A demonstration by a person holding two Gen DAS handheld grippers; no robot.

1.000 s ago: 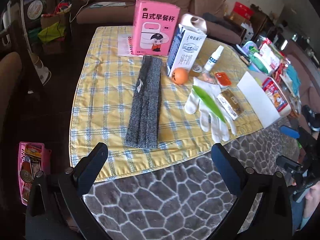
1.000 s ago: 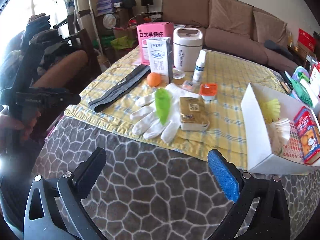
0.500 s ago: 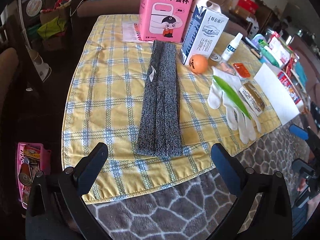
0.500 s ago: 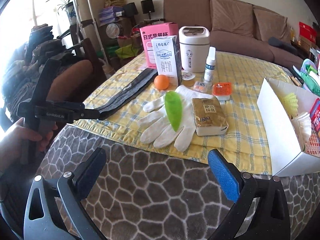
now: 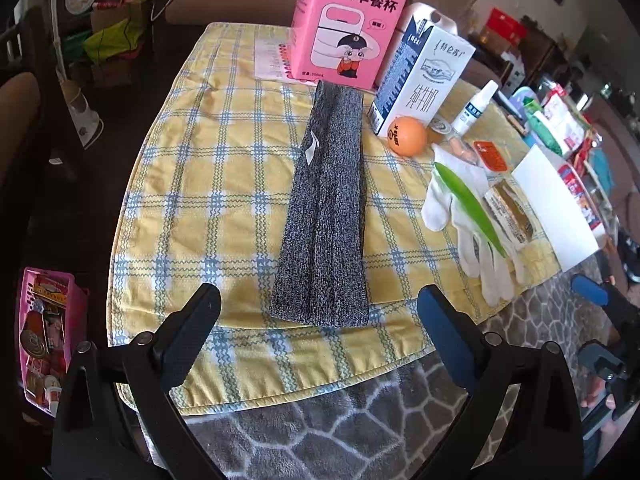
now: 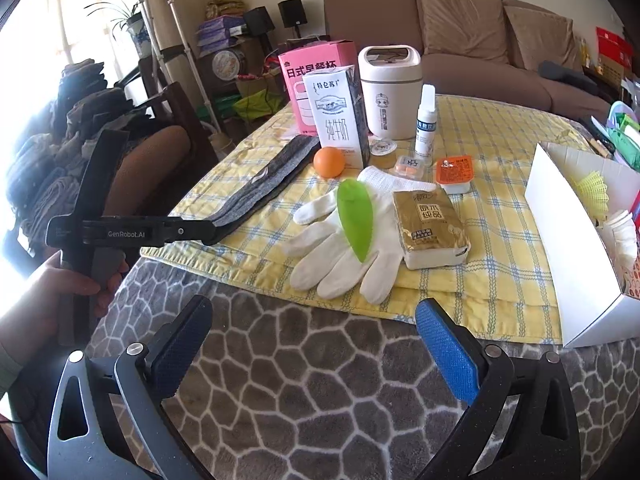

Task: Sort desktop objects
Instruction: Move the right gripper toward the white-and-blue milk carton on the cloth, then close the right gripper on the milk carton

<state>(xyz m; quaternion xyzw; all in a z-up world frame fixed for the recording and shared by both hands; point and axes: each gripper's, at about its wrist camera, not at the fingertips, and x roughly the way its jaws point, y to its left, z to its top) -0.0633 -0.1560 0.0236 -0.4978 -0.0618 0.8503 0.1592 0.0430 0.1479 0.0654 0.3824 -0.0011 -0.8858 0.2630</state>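
Observation:
A long grey knitted band (image 5: 326, 216) lies flat on the yellow checked cloth (image 5: 200, 184). My left gripper (image 5: 318, 320) is open and empty, its fingers either side of the band's near end, slightly above it. The band also shows in the right wrist view (image 6: 264, 184), with the left gripper (image 6: 200, 230) at its end. A white glove (image 6: 344, 240) carries a green leaf-shaped piece (image 6: 356, 218). Beside it lie a gold packet (image 6: 430, 228) and an orange ball (image 6: 329, 162). My right gripper (image 6: 312, 340) is open and empty over the grey patterned surface, short of the glove.
A pink box (image 5: 348, 28), milk carton (image 5: 420, 72), white lidded cup (image 6: 388, 92), spray bottle (image 6: 425, 120) and orange sauce tub (image 6: 454, 172) stand behind. A white cardboard box (image 6: 560, 248) with items sits at right. A pink basket (image 5: 44, 340) is on the floor at left.
My left gripper has moved forward and right to the near end of the grey band. My right gripper has moved closer to the glove. Both stayed open.

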